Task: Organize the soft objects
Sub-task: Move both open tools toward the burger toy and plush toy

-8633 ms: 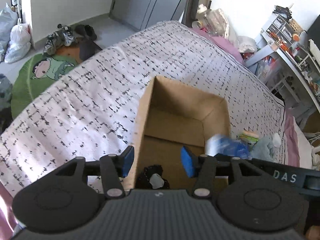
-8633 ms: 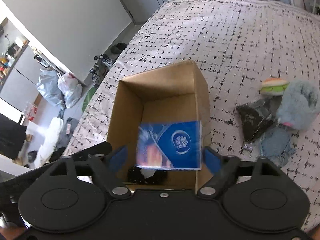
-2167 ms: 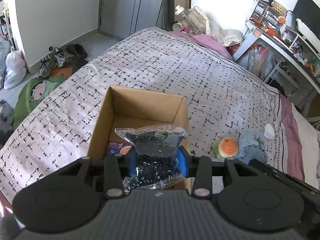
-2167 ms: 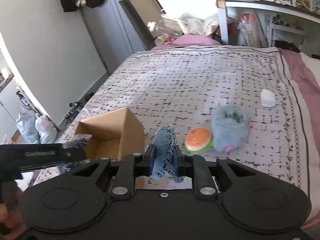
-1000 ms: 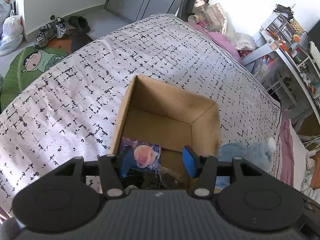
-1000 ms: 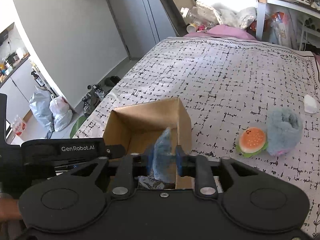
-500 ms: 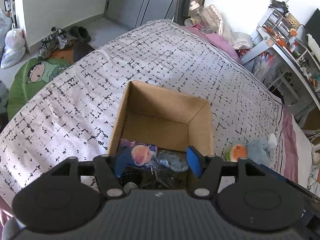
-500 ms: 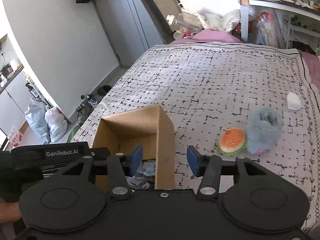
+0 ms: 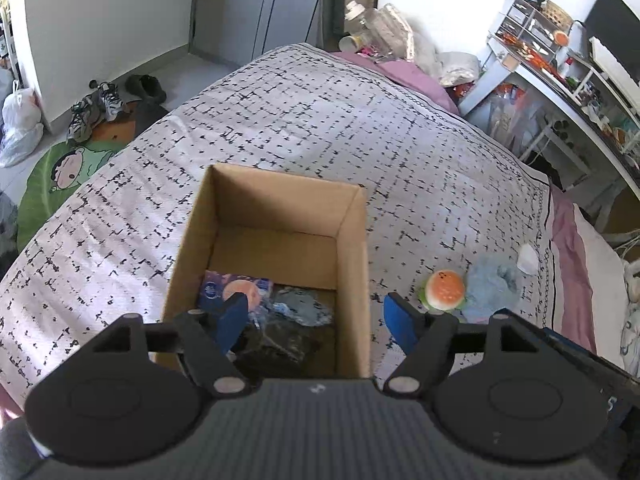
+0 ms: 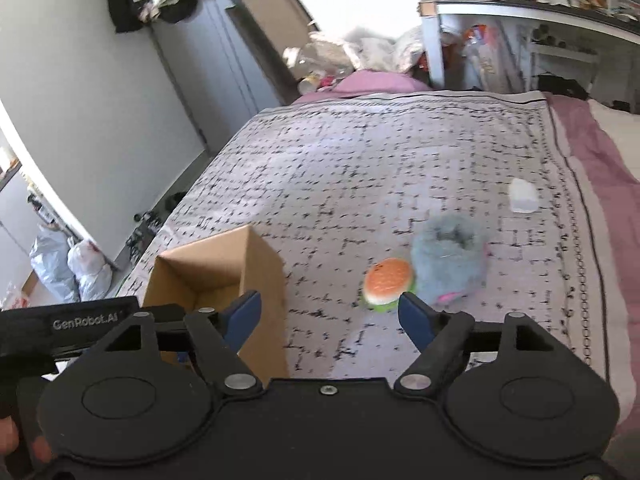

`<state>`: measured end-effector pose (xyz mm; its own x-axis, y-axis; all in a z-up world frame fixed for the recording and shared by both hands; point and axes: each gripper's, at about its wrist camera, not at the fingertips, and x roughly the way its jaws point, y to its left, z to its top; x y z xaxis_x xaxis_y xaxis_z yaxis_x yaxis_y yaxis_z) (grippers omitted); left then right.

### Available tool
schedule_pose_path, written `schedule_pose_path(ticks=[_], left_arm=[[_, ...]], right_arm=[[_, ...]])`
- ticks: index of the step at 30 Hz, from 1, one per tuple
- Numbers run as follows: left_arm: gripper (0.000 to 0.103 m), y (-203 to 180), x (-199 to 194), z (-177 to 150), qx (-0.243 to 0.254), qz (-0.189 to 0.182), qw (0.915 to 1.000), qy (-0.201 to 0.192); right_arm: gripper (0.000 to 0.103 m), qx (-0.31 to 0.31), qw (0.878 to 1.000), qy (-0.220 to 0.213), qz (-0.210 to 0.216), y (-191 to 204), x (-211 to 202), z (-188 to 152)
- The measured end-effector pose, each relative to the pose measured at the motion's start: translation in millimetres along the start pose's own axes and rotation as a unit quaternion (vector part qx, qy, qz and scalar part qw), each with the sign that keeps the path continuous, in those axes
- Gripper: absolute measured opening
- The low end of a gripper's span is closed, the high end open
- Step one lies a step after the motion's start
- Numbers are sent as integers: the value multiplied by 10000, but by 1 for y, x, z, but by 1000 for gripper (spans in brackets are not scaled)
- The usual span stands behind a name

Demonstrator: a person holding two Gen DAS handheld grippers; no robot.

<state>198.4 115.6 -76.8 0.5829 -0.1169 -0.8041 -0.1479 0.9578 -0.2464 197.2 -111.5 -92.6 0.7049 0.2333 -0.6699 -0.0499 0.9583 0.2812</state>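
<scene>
Right of the cardboard box (image 10: 224,276), on the patterned bedspread (image 10: 400,168), lay the two soft things left to gather: a burger plush (image 10: 387,283) just beside the box's right wall, and a fluffy blue plush (image 10: 450,258) touching the burger's far side. Inside the box (image 9: 276,240) a blue packet (image 9: 224,288), denim scrap (image 9: 304,308) and black bag (image 9: 280,344) already sat. The left gripper (image 9: 314,318), jaws opening and empty, straddled the box's right wall. The right gripper (image 10: 329,314), also opening with nothing between its pads, pointed nearly at the burger and seemed the nearer tool.
</scene>
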Motion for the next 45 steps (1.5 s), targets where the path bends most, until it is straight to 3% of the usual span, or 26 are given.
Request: schedule_pose_path(ticks=[15,24,28,32,39,45], left_arm=[[74,-55,5,-5,278,-1,9996,-63],[74,-87,15,-5,398,-5,9991,-141],[74,-102,26,-4,482,8,9988,-100],[74,-115,38,-3,545,-27,9985,-17],[73,-133,64,3,606,-32,9981,77],[73,-150,86,9,730,-91,9972,130]], right_arm=[[77,491,9985,-156,-193,-55,-10,6],[86,1004,9947,-76,-208,-92,-3,6],[97,1149,9933,-24,-141,-105,3,7],[101,1291,9914,93,-168,-117,11,8],[100,1590,9872,151,28,-139,23,13],[84,1697,9848,357,63,-156,43,22]])
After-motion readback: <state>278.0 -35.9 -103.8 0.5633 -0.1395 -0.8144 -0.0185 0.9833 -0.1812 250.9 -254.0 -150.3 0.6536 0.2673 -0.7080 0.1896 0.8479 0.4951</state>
